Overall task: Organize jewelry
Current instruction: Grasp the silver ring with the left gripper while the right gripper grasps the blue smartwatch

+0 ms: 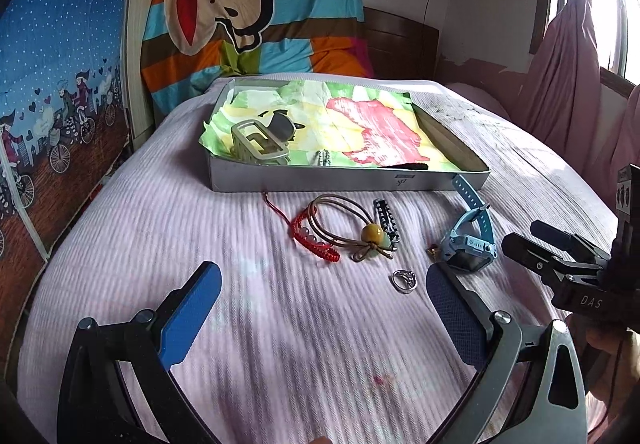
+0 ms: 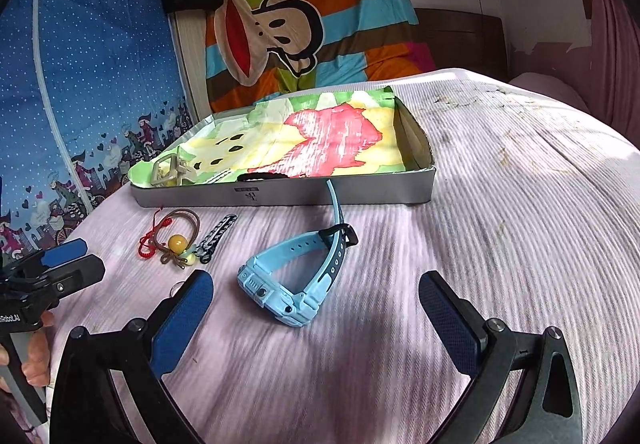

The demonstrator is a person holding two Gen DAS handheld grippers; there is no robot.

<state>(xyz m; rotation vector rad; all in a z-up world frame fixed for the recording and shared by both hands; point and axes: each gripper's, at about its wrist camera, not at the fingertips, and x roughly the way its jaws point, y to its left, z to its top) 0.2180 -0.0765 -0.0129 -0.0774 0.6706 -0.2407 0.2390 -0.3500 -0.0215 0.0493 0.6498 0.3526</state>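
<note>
A shallow grey box [image 1: 312,179] lined with coloured paper sits on the bed and holds a beige hair claw [image 1: 260,143], a small beaded piece [image 1: 323,157] and a black hair tie [image 1: 404,166]. In front of it lie a red cord bracelet [image 1: 316,234], a brown cord with a yellow bead [image 1: 372,232], a black-and-white clip [image 1: 386,222], a silver ring [image 1: 405,280] and a blue watch [image 2: 296,276]. My left gripper [image 1: 324,308] is open, just short of the ring. My right gripper [image 2: 316,304] is open, its fingers either side of the watch.
The bed cover [image 1: 280,344] is pale pink ribbed cloth. A striped monkey blanket [image 1: 248,11] hangs behind the box, a blue fabric wardrobe [image 1: 56,83] stands left, and a pink curtain [image 1: 560,75] hangs right. A small gold piece [image 1: 433,252] lies by the watch.
</note>
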